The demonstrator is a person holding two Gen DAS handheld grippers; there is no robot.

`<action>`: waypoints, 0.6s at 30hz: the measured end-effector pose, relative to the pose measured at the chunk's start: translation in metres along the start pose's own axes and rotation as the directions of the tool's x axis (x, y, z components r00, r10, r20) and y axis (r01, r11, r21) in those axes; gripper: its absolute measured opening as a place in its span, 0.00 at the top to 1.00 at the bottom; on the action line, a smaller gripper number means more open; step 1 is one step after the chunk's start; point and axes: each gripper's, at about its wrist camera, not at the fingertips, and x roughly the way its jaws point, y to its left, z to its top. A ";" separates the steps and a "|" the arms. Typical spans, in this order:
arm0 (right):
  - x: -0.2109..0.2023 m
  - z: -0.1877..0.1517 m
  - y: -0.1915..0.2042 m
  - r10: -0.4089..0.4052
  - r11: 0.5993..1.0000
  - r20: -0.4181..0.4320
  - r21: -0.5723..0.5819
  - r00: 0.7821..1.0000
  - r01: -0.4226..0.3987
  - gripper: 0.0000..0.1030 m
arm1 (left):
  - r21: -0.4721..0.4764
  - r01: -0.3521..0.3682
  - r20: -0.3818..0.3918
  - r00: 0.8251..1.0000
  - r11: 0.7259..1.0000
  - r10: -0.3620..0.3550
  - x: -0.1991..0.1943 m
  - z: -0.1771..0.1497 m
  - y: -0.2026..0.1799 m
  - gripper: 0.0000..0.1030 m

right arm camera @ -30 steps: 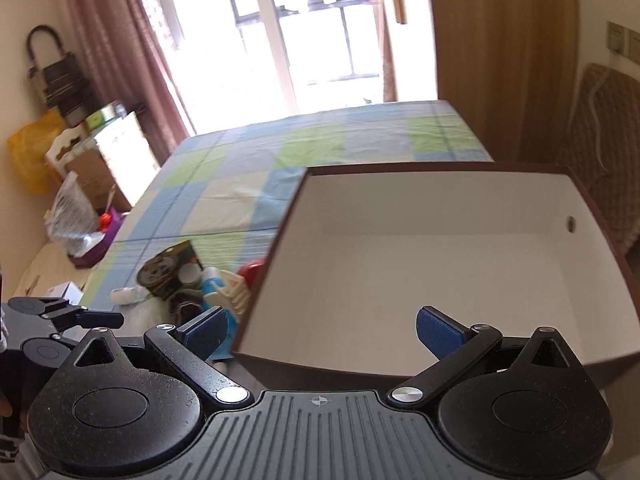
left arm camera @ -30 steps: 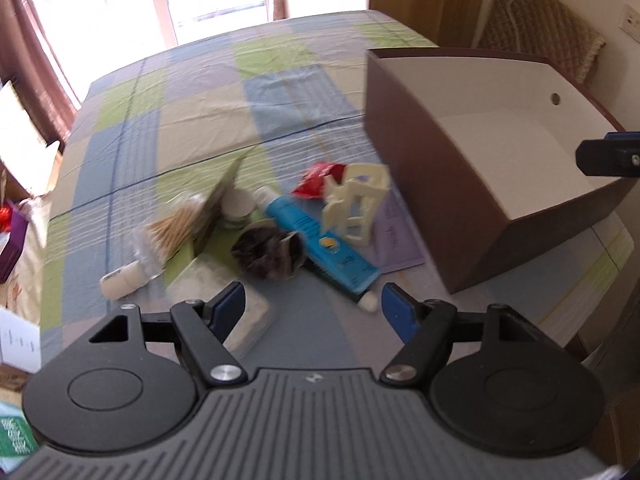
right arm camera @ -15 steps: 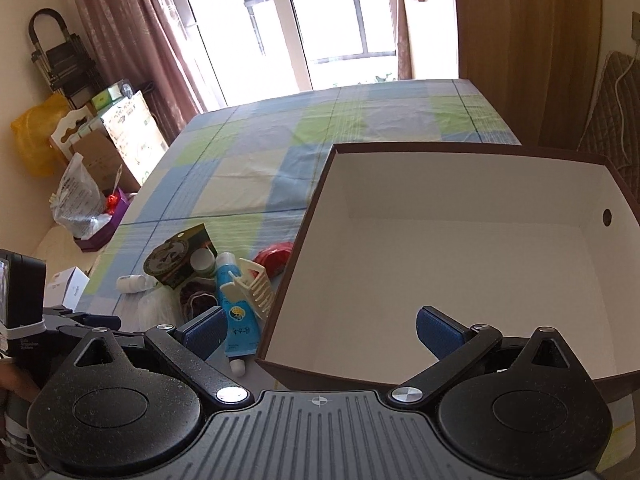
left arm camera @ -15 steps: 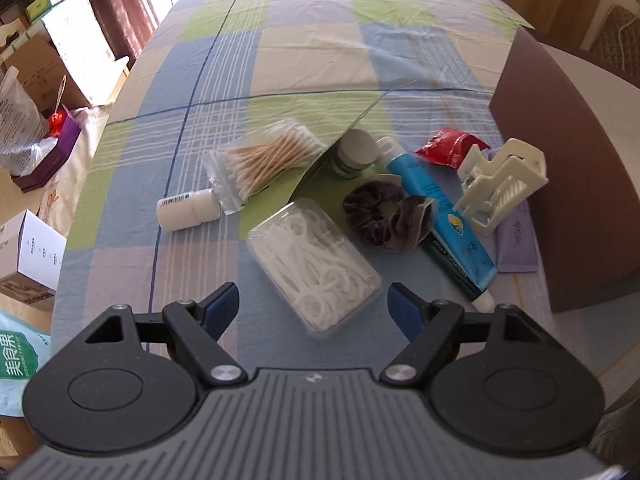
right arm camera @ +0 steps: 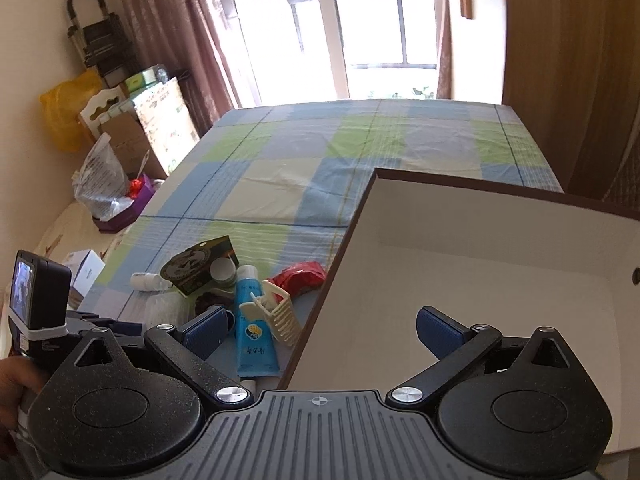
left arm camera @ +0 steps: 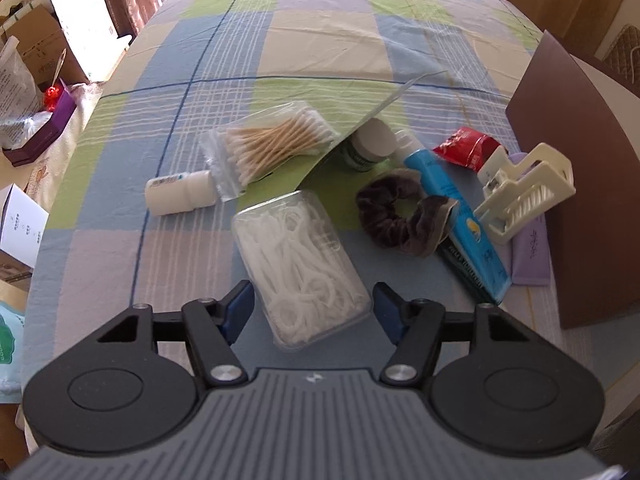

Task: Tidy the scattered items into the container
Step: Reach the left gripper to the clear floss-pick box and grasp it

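The left claw (left arm camera: 313, 307) is spread wide around the near end of the floss pick box (left arm camera: 301, 270) on the worktop (left arm camera: 320, 40), nothing gripped: approach step, so next close and lift. The right claw (right arm camera: 320, 330), also wide and empty, hovers over the near wall of the empty container (right arm camera: 500, 280); the remaining items lie just left of it.

The right gripper (right arm camera: 320, 330), jaws wide apart, hangs over the brown box's (right arm camera: 500, 264) left wall; a blue tube (right arm camera: 252, 328) lies beside it.

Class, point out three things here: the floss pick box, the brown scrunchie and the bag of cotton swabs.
floss pick box (left arm camera: 298, 264), left wrist view, centre of clear lid.
brown scrunchie (left arm camera: 384, 222), left wrist view, left fabric band.
bag of cotton swabs (left arm camera: 272, 142), left wrist view, swab bundle.
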 end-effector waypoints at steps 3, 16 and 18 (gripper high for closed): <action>0.005 0.007 0.001 0.017 0.996 -0.012 -0.086 1.000 -0.018 0.00 | -0.026 0.015 0.000 1.000 1.000 -0.015 0.000 0.001 0.007 0.40; 0.037 0.042 0.018 0.200 0.855 -0.189 -0.445 0.961 -0.265 0.00 | -0.017 0.010 -0.007 1.000 1.000 -0.010 -0.007 -0.007 0.017 0.50; 0.045 0.046 0.024 0.214 0.814 -0.223 -0.497 0.951 -0.300 0.00 | -0.002 0.003 0.003 1.000 1.000 -0.003 -0.017 -0.009 0.017 0.50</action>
